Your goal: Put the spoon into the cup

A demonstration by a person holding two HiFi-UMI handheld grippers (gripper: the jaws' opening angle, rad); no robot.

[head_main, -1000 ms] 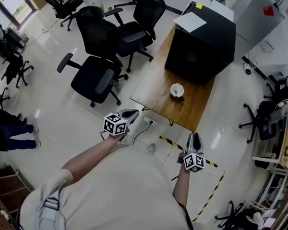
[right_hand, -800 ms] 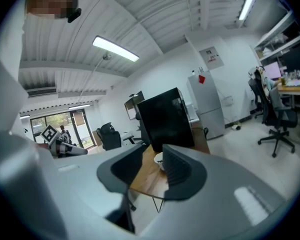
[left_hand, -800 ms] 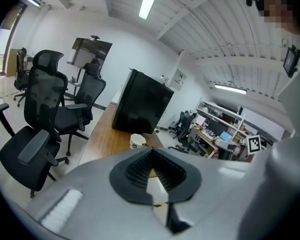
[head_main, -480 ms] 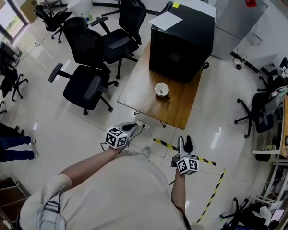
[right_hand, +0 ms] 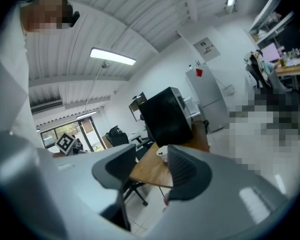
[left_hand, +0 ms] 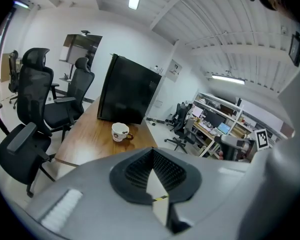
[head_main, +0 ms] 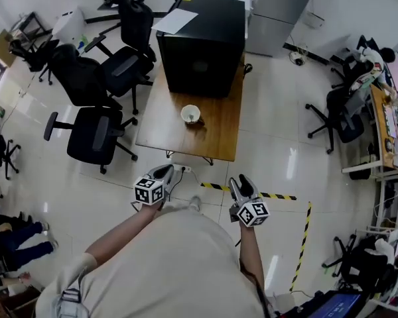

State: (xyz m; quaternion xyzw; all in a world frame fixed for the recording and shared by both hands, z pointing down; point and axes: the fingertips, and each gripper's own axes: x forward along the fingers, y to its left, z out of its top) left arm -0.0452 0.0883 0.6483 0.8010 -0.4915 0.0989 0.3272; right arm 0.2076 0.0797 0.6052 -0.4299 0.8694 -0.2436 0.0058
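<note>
A white cup (head_main: 190, 114) with a brown handle stands on the wooden table (head_main: 219, 138), in front of a big black box (head_main: 200, 45). I cannot make out a spoon in any view. Both grippers hang over the floor, short of the table's near edge. My left gripper (head_main: 166, 171) is shut with nothing in it; in the left gripper view its pads (left_hand: 140, 171) meet at the tip, and the cup (left_hand: 120, 132) lies well beyond. The jaws of my right gripper (head_main: 241, 180) are opening and hold nothing. Between its fingers (right_hand: 187, 171) the cup (right_hand: 162, 153) shows far off.
Black office chairs (head_main: 93, 134) stand left of the table. A sheet of paper (head_main: 176, 20) lies on the box. Yellow-black tape (head_main: 278, 196) runs across the tiled floor near my right gripper. A grey cabinet (head_main: 272, 8) stands behind, and desks and chairs (head_main: 345, 114) at the right.
The table and cup have shifted left in the head view as I moved round toward its end. My right gripper's jaws have spread apart. The left gripper stays shut.
</note>
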